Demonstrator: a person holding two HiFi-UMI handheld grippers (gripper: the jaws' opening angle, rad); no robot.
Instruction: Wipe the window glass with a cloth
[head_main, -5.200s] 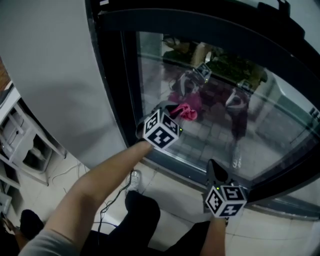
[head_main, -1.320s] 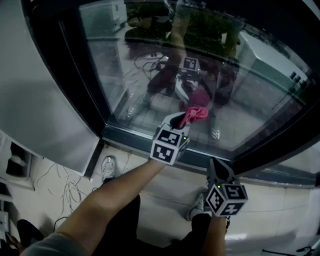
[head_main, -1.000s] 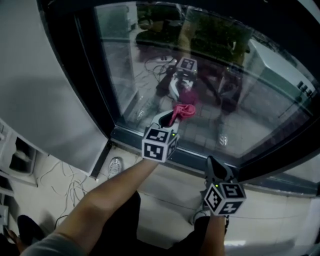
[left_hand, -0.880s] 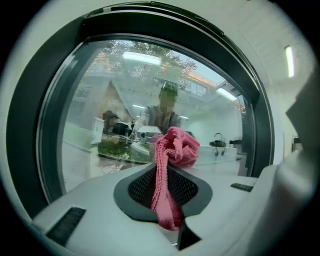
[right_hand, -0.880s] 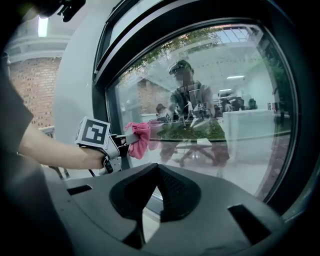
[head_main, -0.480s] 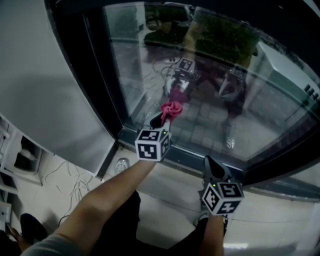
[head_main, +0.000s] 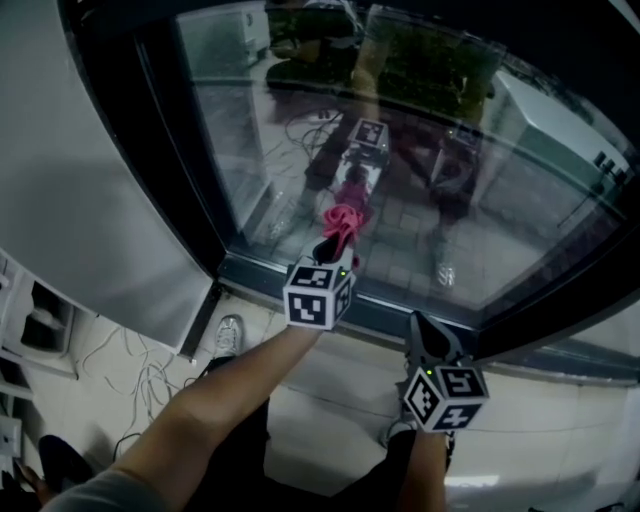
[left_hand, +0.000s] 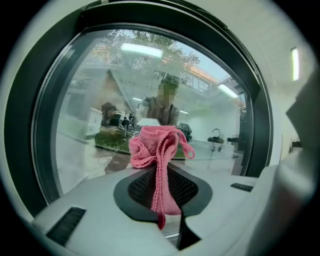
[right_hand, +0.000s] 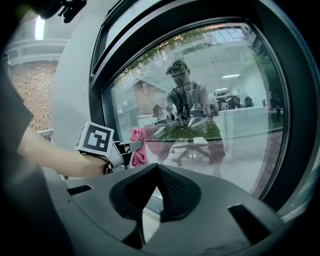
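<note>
While the left tongs (head_main: 328, 248) pinch just a narrow fold of bunched pink knitted cloth (head_main: 343, 214) at frame centre, friction from the dark-framed window glass (head_main: 480, 200) could tug it free; the right tongs (right_hand: 157, 170) are pressed together, empty.

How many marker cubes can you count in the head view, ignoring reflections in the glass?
2. One cube rides the left gripper, which clamps the pink cloth by the window glass; the other cube rides the right gripper, lower down, shut and empty. None seems hidden.
</note>
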